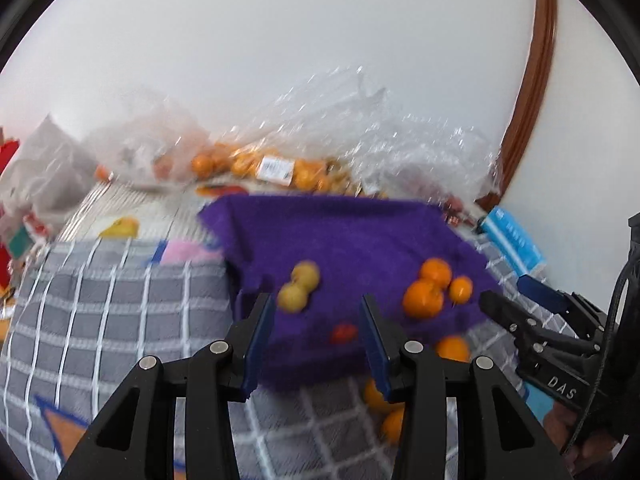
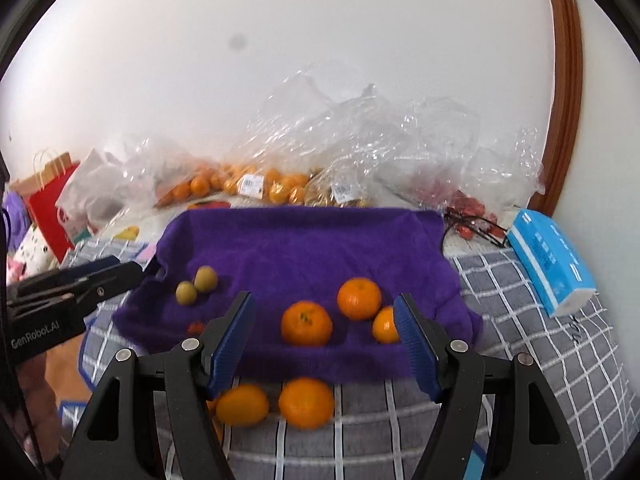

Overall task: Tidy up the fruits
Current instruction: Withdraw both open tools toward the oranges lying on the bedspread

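A purple cloth (image 2: 312,252) lies on a grey checked cover. On it are three oranges (image 2: 306,323), two small green fruits (image 2: 186,292) and a small red fruit (image 2: 196,327). Two more oranges (image 2: 306,403) lie on the cover just in front of the cloth. My right gripper (image 2: 324,316) is open and empty above the cloth's front edge. My left gripper (image 1: 316,316) is open and empty, near the green fruits (image 1: 298,288) and the red fruit (image 1: 343,333). The oranges (image 1: 424,298) sit to its right.
Clear plastic bags (image 2: 280,176) of oranges and other fruit line the wall behind the cloth. A blue tissue pack (image 2: 550,258) lies at the right. A red paper bag (image 2: 48,204) stands at the left. A brown wooden frame (image 2: 564,80) runs up the right.
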### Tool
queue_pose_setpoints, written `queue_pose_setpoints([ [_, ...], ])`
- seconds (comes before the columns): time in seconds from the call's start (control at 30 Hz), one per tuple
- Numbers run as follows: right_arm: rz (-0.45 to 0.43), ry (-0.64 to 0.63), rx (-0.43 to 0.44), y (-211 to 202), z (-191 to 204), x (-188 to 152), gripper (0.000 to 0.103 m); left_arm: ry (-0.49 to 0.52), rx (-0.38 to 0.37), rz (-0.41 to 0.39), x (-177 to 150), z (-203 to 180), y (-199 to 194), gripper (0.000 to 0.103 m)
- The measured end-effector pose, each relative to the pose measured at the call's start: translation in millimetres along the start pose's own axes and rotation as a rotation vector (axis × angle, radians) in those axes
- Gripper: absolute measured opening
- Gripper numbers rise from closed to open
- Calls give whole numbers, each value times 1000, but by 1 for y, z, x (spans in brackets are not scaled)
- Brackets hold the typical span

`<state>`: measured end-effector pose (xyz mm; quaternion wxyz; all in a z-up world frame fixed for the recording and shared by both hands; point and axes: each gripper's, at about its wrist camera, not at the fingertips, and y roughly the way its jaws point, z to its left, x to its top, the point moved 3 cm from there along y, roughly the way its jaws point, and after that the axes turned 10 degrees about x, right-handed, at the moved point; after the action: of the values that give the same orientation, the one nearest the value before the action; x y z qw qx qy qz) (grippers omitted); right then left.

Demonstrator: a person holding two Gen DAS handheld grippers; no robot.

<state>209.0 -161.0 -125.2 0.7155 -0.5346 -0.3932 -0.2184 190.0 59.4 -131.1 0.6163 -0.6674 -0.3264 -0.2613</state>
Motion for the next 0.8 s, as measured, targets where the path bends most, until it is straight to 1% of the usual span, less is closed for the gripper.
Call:
queue_pose_setpoints([
  [0.1,33,5,-4,-5,6,-20,69,-36,4,51,-21,18,-3,41],
  [0.23,88,43,49,-4,13,-45,63,-71,29,125,-48,37,2,41],
  [0.27,101,56,67,-4,14,-50,59,-80,37,128,-52,41,1,41],
  [0.37,135,114,152,0,19,-64,57,-87,68,139,-62,50,2,41],
  [0.43,153,120,200,3,26,-69,56,-92,79,146,-67,54,4,41],
  [0.53,155,104,221,6,38,-73,56,-98,69,158,-73,57,10,41],
  [0.57,167,95,231,10,43,-74,56,-93,66,147,-74,57,10,41],
  [0.67,185,80,237,17,52,-77,56,-84,37,149,-74,55,11,41],
  [0.73,199,73,232,24,56,-77,56,-84,40,148,-74,55,11,41],
  [0.8,215,69,227,32,59,-76,53,-84,42,147,-74,54,11,41],
])
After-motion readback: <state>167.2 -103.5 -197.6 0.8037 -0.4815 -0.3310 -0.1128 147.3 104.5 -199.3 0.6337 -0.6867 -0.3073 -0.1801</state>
